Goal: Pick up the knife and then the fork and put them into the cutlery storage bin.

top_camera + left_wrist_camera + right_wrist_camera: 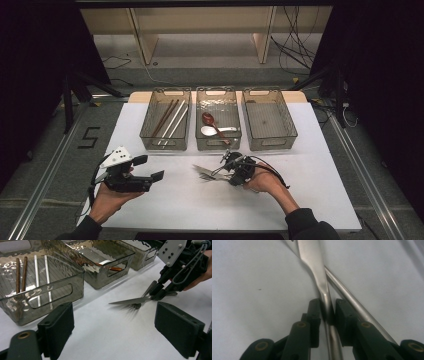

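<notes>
A: Steel cutlery lay on the white table (165, 200) in the high view, in front of 3 smoky plastic bins. The left bin (165, 119) held chopsticks (169, 119), the middle bin (218, 117) held spoons (214, 127), and the right bin (270, 119) looked bare. The right gripper (226, 169) sat low over the 2 utensils just before the middle bin, while the left gripper (150, 169) hovered apart at the left.

B: And the left gripper view?

A: Its own jaws stood wide with nothing between them. Farther off, the right gripper (160, 293) had pinched the handle of a table knife (130, 300), blade pointing left and barely off the table. A fork (136, 306) lay under it, tines touching the surface.

B: The right gripper view?

A: The pads (314, 312) were narrowed onto the knife (325, 307) at the thin neck of its handle. The 2nd handle (352, 305) crossed beneath, just beside the right pad.

B: So how should that lift have gone?

A: I judged it needed a straight, slow rise, keeping the pinch firm so the slick neck didn't twist, and clearing the fork handle without dragging it.
</notes>
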A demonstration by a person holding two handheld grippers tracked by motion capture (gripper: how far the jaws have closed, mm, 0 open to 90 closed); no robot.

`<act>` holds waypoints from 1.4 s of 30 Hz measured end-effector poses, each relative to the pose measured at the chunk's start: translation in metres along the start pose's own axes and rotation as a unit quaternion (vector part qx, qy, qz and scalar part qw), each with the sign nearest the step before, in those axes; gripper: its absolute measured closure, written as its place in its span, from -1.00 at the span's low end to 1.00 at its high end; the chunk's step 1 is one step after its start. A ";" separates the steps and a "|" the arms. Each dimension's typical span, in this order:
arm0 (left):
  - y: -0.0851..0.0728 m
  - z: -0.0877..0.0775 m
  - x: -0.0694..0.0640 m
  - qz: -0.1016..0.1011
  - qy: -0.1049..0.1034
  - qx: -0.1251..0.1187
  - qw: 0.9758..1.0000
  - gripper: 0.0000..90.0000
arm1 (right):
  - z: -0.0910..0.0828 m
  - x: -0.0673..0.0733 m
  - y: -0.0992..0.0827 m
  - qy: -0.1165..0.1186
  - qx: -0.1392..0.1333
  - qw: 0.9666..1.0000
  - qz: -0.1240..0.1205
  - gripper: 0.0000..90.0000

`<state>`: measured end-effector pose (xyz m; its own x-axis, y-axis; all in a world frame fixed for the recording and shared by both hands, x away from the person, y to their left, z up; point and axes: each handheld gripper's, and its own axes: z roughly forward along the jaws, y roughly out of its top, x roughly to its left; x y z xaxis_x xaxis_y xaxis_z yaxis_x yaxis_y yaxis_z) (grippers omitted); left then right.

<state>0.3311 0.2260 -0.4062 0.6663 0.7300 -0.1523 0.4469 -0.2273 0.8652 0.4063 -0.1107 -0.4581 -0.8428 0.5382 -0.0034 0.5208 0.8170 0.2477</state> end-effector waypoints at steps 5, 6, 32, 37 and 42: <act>0.000 0.000 0.000 0.001 0.000 -0.001 1.000 -0.66 | 0.000 0.003 0.002 0.003 0.011 1.000 0.001 0.79; 0.000 0.000 0.000 0.001 0.000 -0.001 1.000 -0.66 | 0.000 0.002 0.002 0.003 0.010 1.000 0.002 0.79; 0.000 -0.001 0.000 0.001 0.001 -0.001 1.000 -0.66 | 0.000 0.006 0.007 -0.007 0.020 1.000 -0.005 0.79; 0.001 -0.002 0.001 0.002 0.003 -0.001 1.000 -0.66 | -0.002 0.006 0.006 -0.012 0.006 1.000 -0.006 0.80; 0.001 -0.002 0.001 -0.001 0.004 -0.004 1.000 -0.66 | -0.006 0.005 0.005 -0.004 -0.006 1.000 -0.005 0.80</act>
<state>0.3307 0.2276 -0.4049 0.6606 0.7354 -0.1507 0.4441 -0.2210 0.8683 0.4041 -0.1048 -0.4513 -0.8474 0.5308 -0.0130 0.5097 0.8201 0.2601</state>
